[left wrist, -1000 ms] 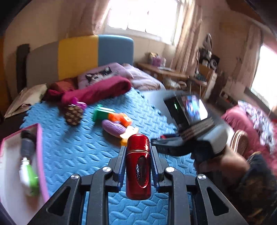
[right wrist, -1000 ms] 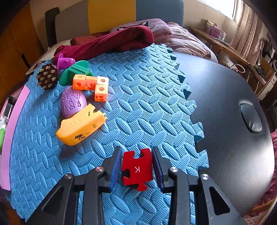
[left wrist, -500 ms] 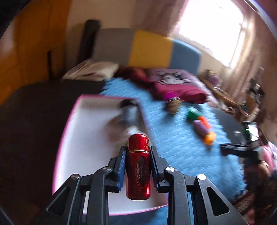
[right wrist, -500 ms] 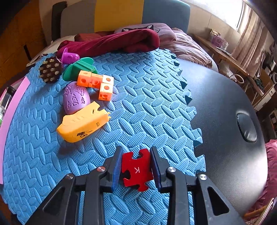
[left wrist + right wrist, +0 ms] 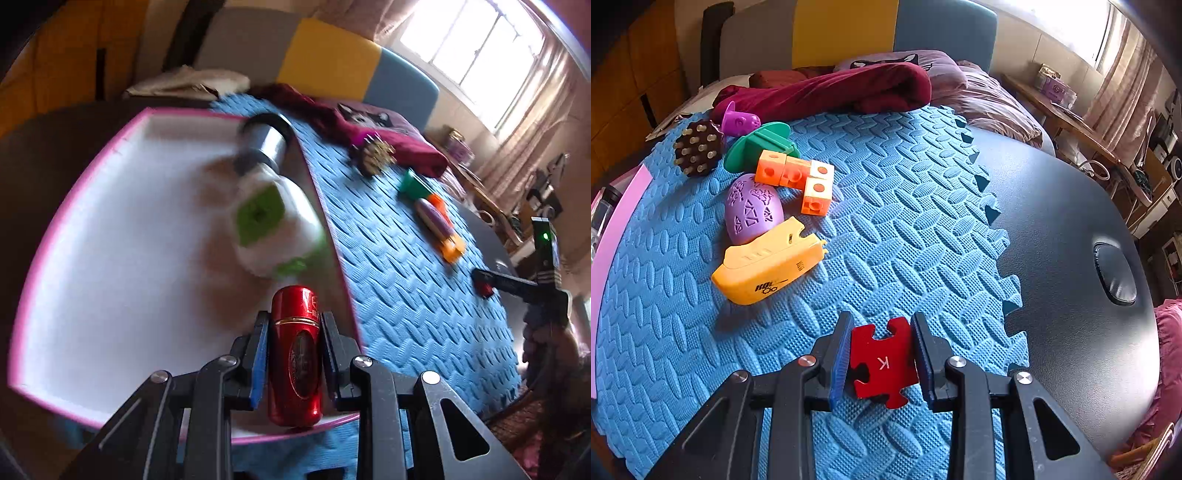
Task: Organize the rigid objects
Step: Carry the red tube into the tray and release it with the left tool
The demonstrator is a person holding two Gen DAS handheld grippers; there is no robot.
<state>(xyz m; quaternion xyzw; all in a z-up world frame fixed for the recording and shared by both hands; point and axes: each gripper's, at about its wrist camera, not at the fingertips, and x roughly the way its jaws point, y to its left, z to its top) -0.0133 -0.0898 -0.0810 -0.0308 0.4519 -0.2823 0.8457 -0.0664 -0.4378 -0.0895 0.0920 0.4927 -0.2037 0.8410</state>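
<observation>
My left gripper is shut on a red metal canister, held over the near right corner of a white tray with a pink rim. A white bottle with a green label lies in the tray. My right gripper is shut on a red puzzle piece marked K, just above the blue foam mat. On the mat lie a yellow toy, a purple egg, orange cubes, a green piece, a brown studded ball and a small purple toy.
The mat lies on a black round table with a bare right side. A maroon blanket and pillows lie behind the mat. The right gripper and the hand holding it show at the right of the left wrist view.
My left gripper has swung left with the red canister, from above the mat to over the tray, and moved closer to it. My right gripper has barely moved with the puzzle piece.
</observation>
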